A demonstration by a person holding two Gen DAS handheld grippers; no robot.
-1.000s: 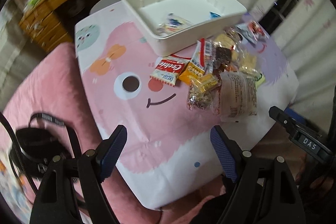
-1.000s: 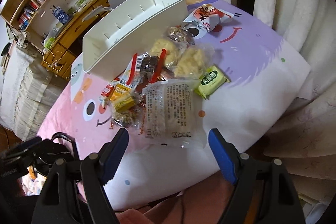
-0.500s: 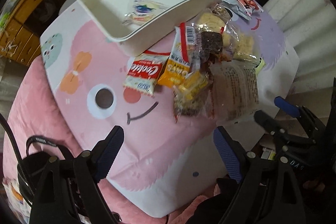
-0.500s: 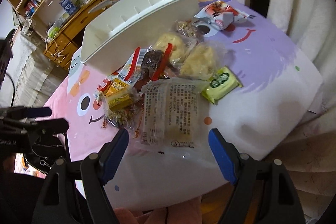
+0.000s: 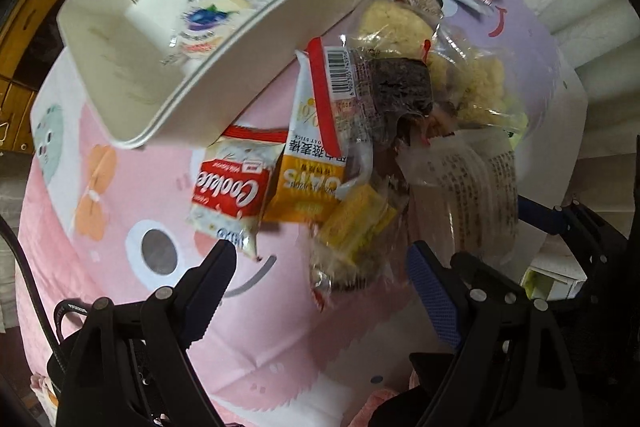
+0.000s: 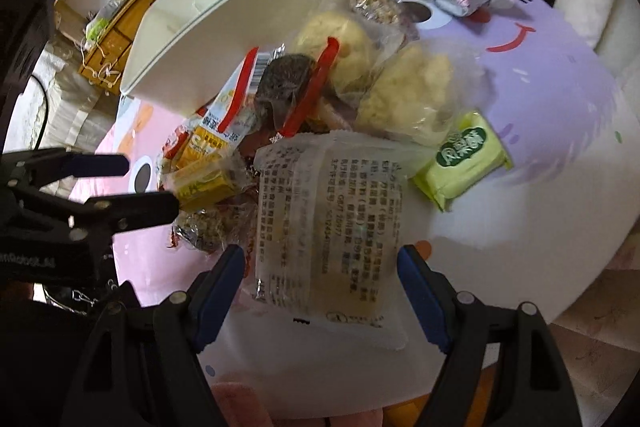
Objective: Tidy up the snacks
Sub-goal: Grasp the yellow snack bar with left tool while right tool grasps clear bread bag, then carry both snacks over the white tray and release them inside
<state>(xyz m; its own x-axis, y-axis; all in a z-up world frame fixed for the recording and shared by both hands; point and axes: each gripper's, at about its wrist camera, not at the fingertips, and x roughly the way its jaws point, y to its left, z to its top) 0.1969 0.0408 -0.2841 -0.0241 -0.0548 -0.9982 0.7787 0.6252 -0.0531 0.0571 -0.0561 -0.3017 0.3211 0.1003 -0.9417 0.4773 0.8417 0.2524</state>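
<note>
Both grippers (image 5: pixel 320 275) (image 6: pixel 320 279) over snacks (image 6: pixel 320 211) (open)

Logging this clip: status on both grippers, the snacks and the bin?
Left gripper open above yellow snack packet. Right gripper open, straddling clear printed bag. White plastic bin holds blueberry packet. Pile overlapping.

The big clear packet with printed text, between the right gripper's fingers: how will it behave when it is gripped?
The clear packet looks like thin crinkly film, so it probably flexes and slips. Its pale contents seem soft and may squash. It lies flat, so rolling is unlikely.
</note>
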